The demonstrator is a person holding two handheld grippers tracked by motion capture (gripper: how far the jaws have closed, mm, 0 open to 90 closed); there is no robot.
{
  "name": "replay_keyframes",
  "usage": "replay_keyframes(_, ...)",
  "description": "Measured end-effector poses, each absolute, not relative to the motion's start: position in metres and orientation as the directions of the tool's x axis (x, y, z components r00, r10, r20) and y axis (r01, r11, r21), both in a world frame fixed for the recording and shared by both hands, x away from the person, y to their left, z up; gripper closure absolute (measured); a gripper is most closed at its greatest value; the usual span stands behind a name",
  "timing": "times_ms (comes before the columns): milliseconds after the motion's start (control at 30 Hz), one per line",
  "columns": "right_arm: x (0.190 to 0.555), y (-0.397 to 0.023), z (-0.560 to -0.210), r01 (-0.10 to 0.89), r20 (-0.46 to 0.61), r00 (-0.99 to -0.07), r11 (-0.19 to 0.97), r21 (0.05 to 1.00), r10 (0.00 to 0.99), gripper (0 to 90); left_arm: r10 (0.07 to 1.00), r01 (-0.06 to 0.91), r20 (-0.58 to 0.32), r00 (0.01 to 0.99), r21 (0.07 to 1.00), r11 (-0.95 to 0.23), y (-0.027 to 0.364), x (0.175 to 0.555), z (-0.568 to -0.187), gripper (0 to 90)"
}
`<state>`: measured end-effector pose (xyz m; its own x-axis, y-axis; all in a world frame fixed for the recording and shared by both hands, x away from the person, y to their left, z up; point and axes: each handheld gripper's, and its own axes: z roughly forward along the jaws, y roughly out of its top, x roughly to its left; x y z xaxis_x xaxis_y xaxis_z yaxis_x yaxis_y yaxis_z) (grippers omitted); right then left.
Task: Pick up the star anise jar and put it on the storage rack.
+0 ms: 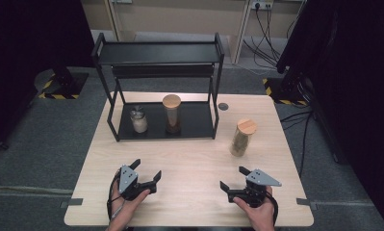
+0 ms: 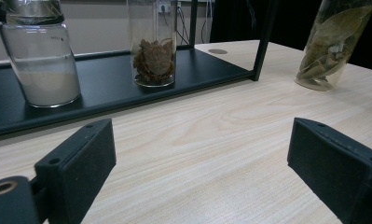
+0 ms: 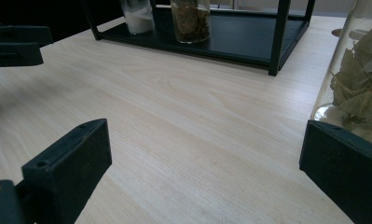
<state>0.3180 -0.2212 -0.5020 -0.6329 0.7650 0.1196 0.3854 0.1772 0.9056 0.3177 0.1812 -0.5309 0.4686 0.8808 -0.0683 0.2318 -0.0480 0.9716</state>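
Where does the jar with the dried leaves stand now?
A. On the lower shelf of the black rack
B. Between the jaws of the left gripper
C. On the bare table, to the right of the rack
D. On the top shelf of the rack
C: the leaf jar stands on the wooden table, outside the black rack, to its right.

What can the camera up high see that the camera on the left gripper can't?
Only the high view takes in the rack's top shelf, the jars' wooden lids, the person's hands and the right gripper. Only the left gripper view brings close the brown bits in the middle jar and the leaves in the jar on the table. Both show the three jars, the rack's bottom shelf, the table and the open left gripper.
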Motion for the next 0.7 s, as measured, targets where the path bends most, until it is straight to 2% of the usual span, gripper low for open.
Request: replay_keyframes(700,0.311,-0.238,-0.502,0.388,0.127,-0.602,0.149,0.91,0.789,2.3,0.882,0.232,-0.07,0.466,0.972,-0.046,0.181,0.318,-0.531,7.1)
